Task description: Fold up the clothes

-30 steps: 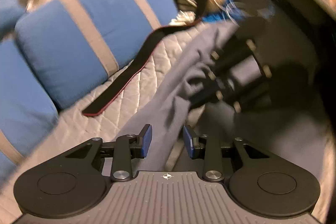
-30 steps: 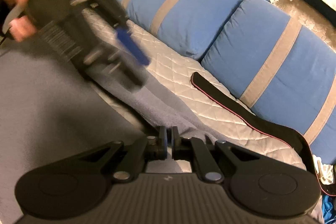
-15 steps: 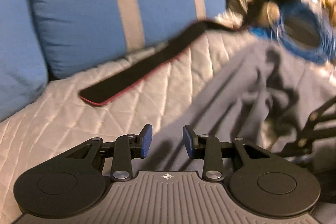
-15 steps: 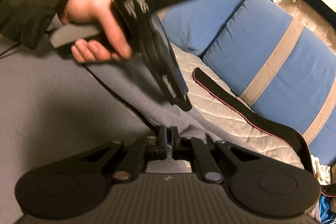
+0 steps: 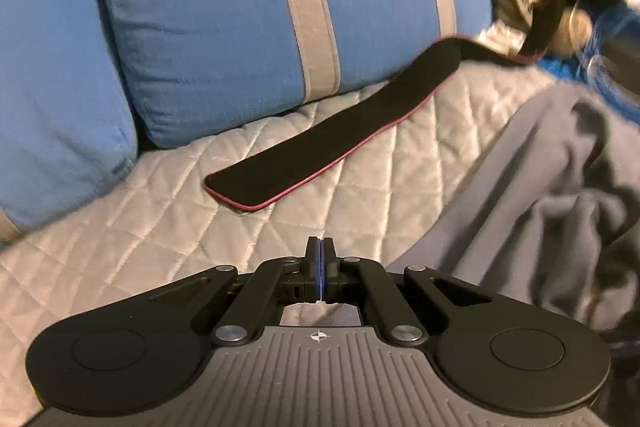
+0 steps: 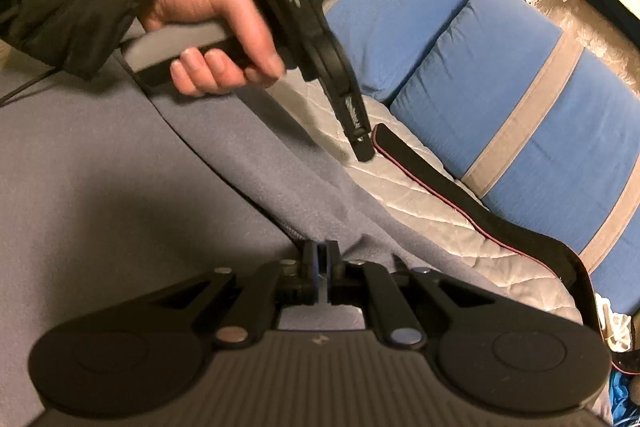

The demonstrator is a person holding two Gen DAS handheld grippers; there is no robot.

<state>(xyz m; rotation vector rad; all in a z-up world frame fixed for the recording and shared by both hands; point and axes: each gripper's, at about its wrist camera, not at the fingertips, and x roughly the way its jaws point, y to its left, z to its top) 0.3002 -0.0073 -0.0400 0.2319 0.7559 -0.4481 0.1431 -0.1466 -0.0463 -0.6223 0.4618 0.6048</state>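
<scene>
Grey garment spread over a quilted cover in front of blue cushions. Right gripper has its fingers clamped on a fold of the garment's edge. Left gripper, held in the person's left hand, hangs above the bare quilt just beside the garment; its fingers are pressed together with nothing between them. Black strap with red edging lies on the quilt along the cushions, near the left fingertips.
</scene>
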